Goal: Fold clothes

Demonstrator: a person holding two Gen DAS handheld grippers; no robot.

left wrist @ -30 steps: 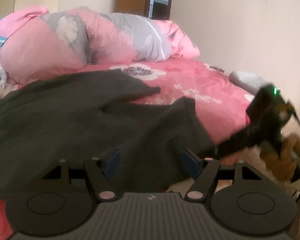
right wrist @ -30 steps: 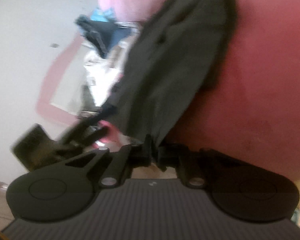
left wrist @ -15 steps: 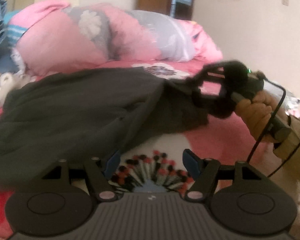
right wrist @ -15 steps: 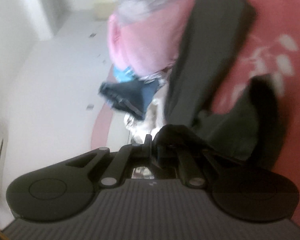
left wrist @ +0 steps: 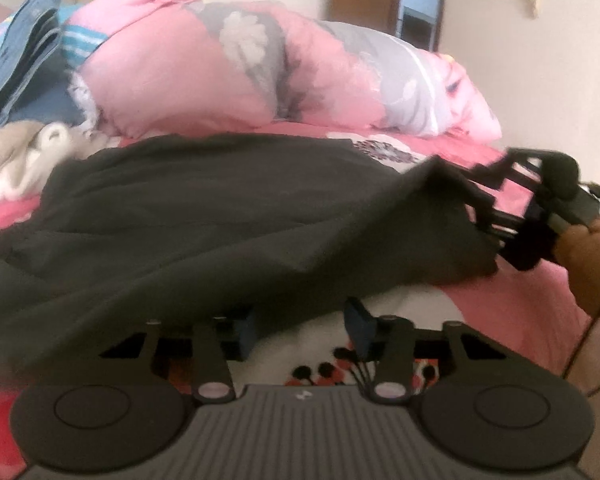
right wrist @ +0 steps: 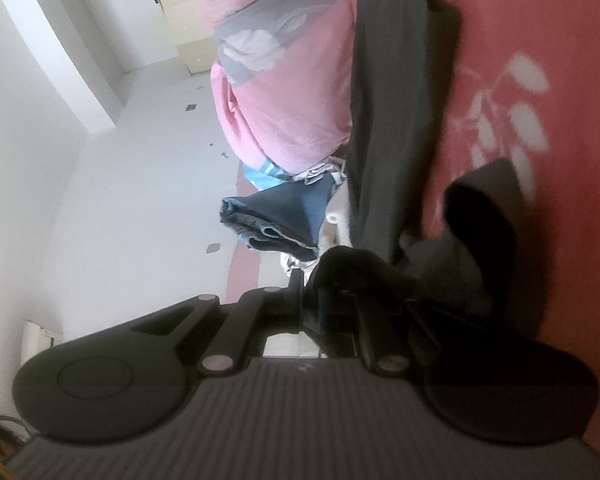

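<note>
While the dark grey soft-fabric garment (left wrist: 228,216) lies spread across the pink floral-print bed sheet (left wrist: 512,300), its near hem drapes over the left hand-held gripper (left wrist: 300,330), whose blue-padded jaws stand apart with nothing between them. Right hand-held gripper (right wrist: 310,304) — jaws pressed together on a bunched corner of the garment, lifted just above the sheet. Pink-and-grey flowered quilt (left wrist: 260,68) and folded blue denim jeans (left wrist: 24,68) lie behind. No legible writing or brand — blur prevents reading.
</note>
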